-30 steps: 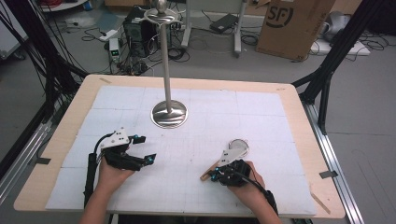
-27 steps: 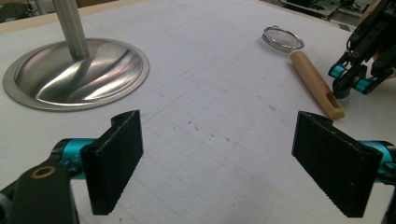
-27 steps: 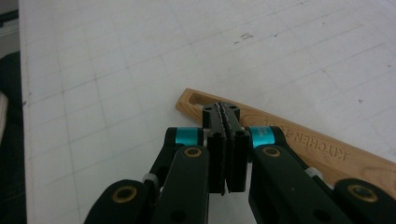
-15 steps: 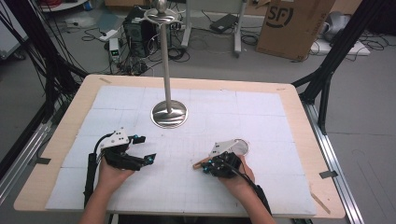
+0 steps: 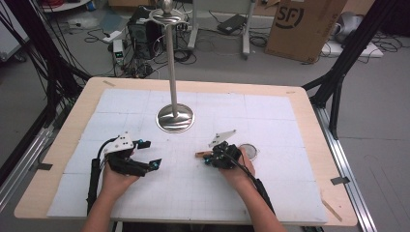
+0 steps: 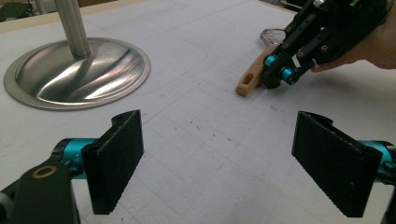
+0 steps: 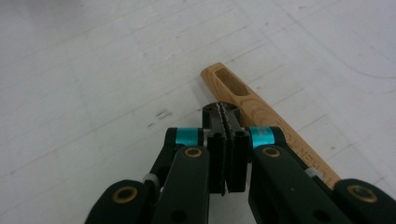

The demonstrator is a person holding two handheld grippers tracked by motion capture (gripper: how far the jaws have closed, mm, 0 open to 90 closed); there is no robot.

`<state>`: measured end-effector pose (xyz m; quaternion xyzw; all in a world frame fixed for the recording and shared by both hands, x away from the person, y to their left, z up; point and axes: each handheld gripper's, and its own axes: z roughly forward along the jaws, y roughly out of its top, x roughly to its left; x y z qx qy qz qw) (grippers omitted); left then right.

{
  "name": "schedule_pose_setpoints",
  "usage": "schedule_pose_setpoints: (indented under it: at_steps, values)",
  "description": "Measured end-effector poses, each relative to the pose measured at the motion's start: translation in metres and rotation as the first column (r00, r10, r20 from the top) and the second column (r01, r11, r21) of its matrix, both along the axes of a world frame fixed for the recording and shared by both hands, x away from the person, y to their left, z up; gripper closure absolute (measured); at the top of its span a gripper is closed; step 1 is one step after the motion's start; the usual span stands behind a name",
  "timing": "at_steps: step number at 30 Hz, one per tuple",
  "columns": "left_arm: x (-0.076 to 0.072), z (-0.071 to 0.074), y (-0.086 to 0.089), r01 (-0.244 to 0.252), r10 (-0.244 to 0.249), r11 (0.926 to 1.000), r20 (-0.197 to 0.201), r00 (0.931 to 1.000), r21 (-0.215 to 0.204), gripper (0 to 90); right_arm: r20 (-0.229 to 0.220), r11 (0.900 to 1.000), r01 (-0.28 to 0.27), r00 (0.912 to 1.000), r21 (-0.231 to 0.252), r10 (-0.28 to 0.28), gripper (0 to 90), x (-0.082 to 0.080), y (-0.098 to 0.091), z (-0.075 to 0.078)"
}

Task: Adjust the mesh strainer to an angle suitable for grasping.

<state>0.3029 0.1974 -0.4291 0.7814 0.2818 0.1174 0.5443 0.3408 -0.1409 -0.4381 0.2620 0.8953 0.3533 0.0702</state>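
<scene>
Right gripper point(image 5: 207, 157): jaws pressed together, nothing between them, tips resting against the wooden handle point(image 7: 243, 100) of a small strainer point(image 5: 247, 151) that lies just behind and beside it. Left gripper point(image 5: 147, 154): jaws wide, empty, well apart from the strainer. To grip well, judged: open first, straddle the handle mid-length, close squarely. Count: one strainer, one metal stand point(image 5: 175, 117), two grippers.
</scene>
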Motion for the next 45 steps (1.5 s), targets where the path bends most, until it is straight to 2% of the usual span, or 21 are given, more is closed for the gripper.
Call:
schedule_pose_setpoints:
  at_steps: [9, 15, 22, 28, 36, 45]
  values:
    - [0.000, -0.001, 0.001, -0.002, 0.002, 1.0000, -0.002, 1.0000, 0.001, 17.4, -0.005, 0.9991, 0.041, 0.9991, -0.011, -0.041, 89.7, 0.018, 0.003, 0.001]
    - [0.000, 0.001, 0.002, -0.003, 0.003, 1.0000, 0.003, 1.0000, -0.004, 17.4, -0.009, 0.9947, 0.098, 0.9952, -0.032, -0.098, 89.7, 0.029, 0.002, 0.005]
    - [0.000, 0.001, 0.002, -0.004, 0.004, 1.0000, 0.004, 1.0000, -0.006, 17.4, -0.015, 0.9929, 0.117, 0.9930, -0.025, -0.117, 89.7, 0.033, -0.002, 0.004]
    - [-0.001, 0.003, 0.003, -0.006, 0.006, 0.9999, 0.012, 0.9999, -0.009, 17.5, -0.011, 0.9956, 0.093, 0.9956, -0.013, -0.093, 89.5, 0.026, 0.000, 0.010]
    - [-0.002, 0.005, 0.004, -0.006, 0.007, 0.9997, 0.017, 0.9998, -0.024, 17.5, 0.033, 0.9972, 0.057, 0.9978, 0.048, -0.058, 84.4, 0.011, -0.009, 0.027]
    - [0.000, 0.005, 0.005, -0.006, 0.006, 0.9997, 0.018, 0.9998, -0.025, 17.6, 0.062, 0.9923, 0.087, 0.9938, 0.088, -0.093, 72.7, 0.004, -0.032, 0.031]
